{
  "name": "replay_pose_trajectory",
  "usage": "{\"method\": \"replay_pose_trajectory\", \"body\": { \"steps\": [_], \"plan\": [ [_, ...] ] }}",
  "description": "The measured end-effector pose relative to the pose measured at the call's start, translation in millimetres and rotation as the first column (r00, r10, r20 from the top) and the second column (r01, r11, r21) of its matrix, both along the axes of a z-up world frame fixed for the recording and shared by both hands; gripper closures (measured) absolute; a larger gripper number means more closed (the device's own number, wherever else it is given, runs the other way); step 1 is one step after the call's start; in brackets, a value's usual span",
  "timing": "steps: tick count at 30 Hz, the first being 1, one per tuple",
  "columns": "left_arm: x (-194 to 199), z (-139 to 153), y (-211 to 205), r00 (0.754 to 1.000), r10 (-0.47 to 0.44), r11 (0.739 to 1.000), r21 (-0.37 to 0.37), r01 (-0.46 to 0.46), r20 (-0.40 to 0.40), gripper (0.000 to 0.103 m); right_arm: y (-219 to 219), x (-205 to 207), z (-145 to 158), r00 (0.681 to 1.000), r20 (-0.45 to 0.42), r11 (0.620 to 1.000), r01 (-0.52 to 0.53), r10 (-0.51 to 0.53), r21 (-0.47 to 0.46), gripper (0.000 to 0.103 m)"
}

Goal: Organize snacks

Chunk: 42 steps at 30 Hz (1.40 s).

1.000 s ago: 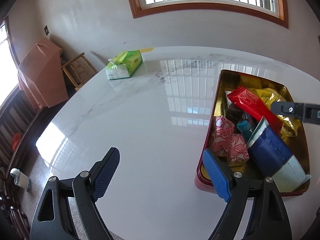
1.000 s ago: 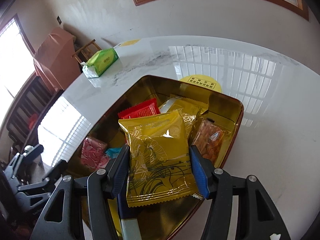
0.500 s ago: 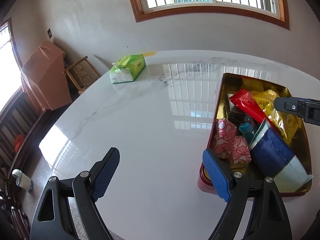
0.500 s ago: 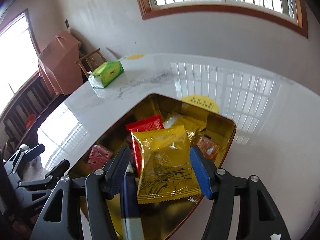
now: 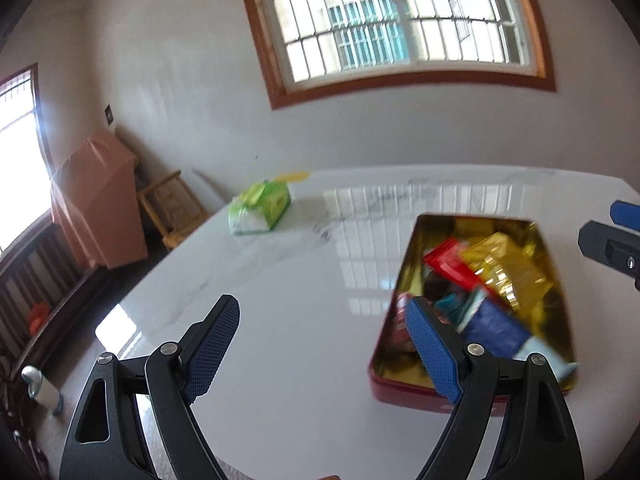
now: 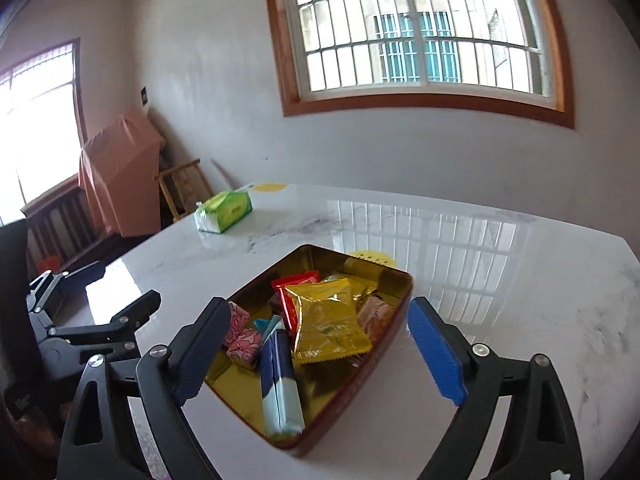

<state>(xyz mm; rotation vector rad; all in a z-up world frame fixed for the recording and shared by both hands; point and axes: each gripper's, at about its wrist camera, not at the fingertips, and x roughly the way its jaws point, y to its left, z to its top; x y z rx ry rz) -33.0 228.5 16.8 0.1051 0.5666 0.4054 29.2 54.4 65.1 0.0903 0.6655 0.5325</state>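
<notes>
A red tin with a gold inside [image 6: 394,280] [image 5: 404,394] stands on the white marble table [image 6: 500,272]. It holds a gold packet [image 6: 326,320] [image 5: 506,268], a red packet [image 6: 296,282] [image 5: 446,264], a blue and white packet [image 6: 278,384] [image 5: 494,326] and pink wrapped sweets [image 6: 242,340]. My right gripper [image 6: 320,348] is open and empty, raised above the tin's near side. My left gripper [image 5: 324,350] is open and empty over the bare table left of the tin.
A green tissue pack [image 5: 260,210] [image 6: 224,212] lies at the far left of the table. A yellow round sticker [image 6: 372,258] sits behind the tin. A covered pink cabinet [image 5: 96,204] and a wooden chair [image 5: 172,208] stand beyond the table's left edge.
My right gripper has opened, let the gold packet drop into the tin, and drawn up and back. My left gripper has also tilted up and back.
</notes>
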Motion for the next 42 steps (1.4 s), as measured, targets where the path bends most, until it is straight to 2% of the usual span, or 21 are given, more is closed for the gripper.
{"method": "replay_pose_trajectory", "body": {
  "steps": [6,13,19,22,29,36,42],
  "plan": [
    [-20,37,-19,0.998,-0.046,0.998,-0.034,0.047,0.04,0.003,-22,-17,10,1.0,0.014,0.999,0.023,-0.023,0.022,0.013],
    [-47,83,-32,0.986,-0.091,0.991,-0.082,0.103,0.14,0.0,-38,-37,22,0.998,0.043,0.998,0.04,-0.042,0.049,0.012],
    [-63,109,-41,0.977,-0.13,0.982,-0.116,0.15,0.167,0.0,-50,-51,32,0.996,0.066,0.996,0.051,-0.056,0.075,0.011],
    [-71,116,-43,0.967,-0.17,0.971,-0.133,0.197,0.189,0.0,-52,-57,35,0.996,0.076,0.996,0.047,-0.053,0.076,0.011],
    [-82,126,-50,0.959,-0.194,0.967,-0.124,0.222,0.205,0.0,-60,-67,37,0.994,0.088,0.996,0.051,-0.058,0.076,0.01],
    [-83,128,-49,0.963,-0.184,0.965,-0.153,0.215,0.195,0.0,-71,-72,36,0.994,0.083,0.995,0.069,-0.076,0.078,0.009],
    [-79,121,-54,0.973,-0.169,0.971,-0.14,0.191,0.159,0.0,-77,-75,31,0.994,0.07,0.994,0.076,-0.081,0.073,0.008]
  ]
}}
